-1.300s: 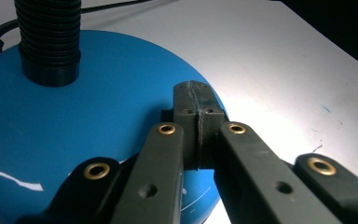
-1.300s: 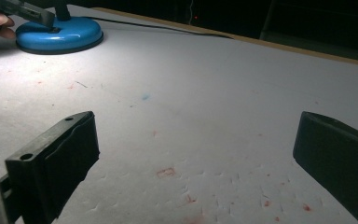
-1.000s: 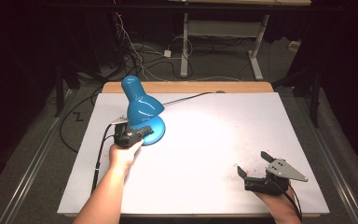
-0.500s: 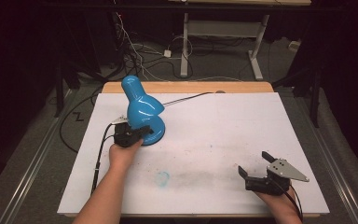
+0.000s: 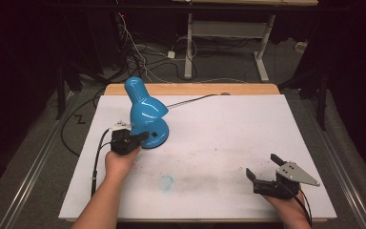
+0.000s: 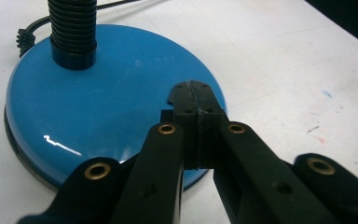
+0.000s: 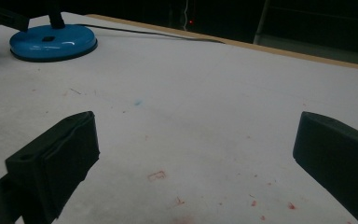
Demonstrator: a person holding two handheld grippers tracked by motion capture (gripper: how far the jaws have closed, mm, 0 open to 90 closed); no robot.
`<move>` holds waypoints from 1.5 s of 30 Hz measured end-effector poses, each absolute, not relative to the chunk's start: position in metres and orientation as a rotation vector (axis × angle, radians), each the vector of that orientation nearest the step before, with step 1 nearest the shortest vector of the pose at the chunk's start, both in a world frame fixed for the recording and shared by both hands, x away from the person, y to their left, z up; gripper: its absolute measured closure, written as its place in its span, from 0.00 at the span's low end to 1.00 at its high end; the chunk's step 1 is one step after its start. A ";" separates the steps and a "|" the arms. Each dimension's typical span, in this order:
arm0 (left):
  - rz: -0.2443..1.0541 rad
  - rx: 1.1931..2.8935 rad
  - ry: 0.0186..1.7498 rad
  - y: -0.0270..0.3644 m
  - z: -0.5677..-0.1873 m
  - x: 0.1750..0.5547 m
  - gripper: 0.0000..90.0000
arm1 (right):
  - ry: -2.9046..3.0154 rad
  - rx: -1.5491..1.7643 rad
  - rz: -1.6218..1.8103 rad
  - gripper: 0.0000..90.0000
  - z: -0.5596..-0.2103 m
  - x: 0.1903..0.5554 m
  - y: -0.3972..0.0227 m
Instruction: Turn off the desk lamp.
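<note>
Closed left tool on a blue lamp base

Left tool (image 6: 198,100), jaws together, tips over the lamp (image 5: 145,114) base; right tool (image 5: 266,174) open near right; no writing readable.

Nothing here can be read. The glossy blue desk lamp (image 5: 145,114) carries no lettering or brand on its shade or round base, and the white sheet covering the table (image 5: 228,138) bears only faint blue and reddish smudges, none of them forming letters or numbers. The black grippers show no labels either.
</note>
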State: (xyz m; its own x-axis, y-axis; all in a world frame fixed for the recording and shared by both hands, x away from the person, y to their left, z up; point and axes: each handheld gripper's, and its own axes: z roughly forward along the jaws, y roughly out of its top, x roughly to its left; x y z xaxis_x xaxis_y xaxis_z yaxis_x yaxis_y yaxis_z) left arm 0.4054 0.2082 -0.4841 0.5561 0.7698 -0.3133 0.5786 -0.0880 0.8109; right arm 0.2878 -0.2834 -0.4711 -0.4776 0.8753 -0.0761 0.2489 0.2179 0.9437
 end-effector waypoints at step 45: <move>0.306 1.882 0.984 0.211 -0.481 0.300 0.89 | 1.876 1.042 1.257 0.01 -0.474 0.287 -0.281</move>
State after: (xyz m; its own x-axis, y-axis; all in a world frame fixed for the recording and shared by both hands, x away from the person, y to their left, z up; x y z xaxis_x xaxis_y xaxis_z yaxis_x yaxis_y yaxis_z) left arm 0.3002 0.2107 -0.4813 0.6438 0.7407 -0.1921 0.5013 -0.2186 0.8372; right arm 0.2869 -0.2815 -0.4736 -0.4782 0.8746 -0.0797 0.2591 0.2272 0.9388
